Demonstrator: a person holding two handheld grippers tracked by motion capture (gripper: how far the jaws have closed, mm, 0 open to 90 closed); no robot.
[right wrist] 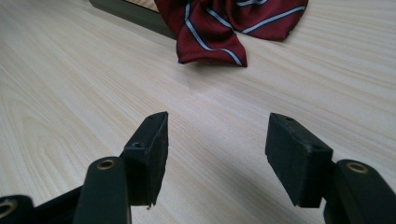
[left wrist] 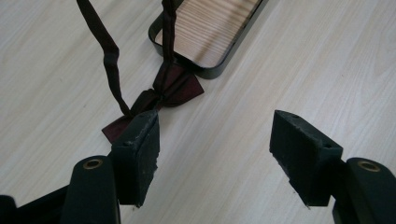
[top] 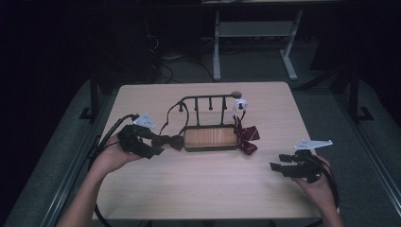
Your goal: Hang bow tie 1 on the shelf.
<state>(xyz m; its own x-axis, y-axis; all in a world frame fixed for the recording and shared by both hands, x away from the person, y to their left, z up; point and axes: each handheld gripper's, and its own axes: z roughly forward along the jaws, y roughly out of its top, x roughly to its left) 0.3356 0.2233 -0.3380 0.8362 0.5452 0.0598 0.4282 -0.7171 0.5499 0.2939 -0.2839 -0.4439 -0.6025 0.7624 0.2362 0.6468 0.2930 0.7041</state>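
A pale wooden bench (top: 203,189) sits in a dark room, seen from above. At its middle stands a small black rack (top: 208,101) with upright pegs on a wood-topped base (top: 210,138).

A dark maroon bow tie (top: 168,141) lies on the bench just left of the base, its thin strap (top: 166,120) rising to the rack's left end. The left tongs (top: 150,144) are at the bow's left side, jaws spread wide with nothing clamped. In the left gripper view, one jaw tip sits right at the edge of the bow tie (left wrist: 156,100), overlapping its near wing; whether it touches cannot be told. The other jaw stands over bare bench.

A red bow tie with pale stripes (top: 247,137) lies against the base's right end, hanging from a white fitting (top: 240,105) on the rack. The right tongs (top: 279,163) rest low near the bench's front right, well apart from this striped tie, jaws also spread and holding nothing.

Open room: the whole front strip of the bench between the two hands is bare, as is the back left corner. The left hand (top: 111,153) is close to the bench's left edge; the right hand (top: 317,182) is near the front right corner.

No brand, label or writing is readable anywhere.

The right gripper view brings out the striped fabric (right wrist: 224,23) clearly; the high view shows it as a small dark shape.
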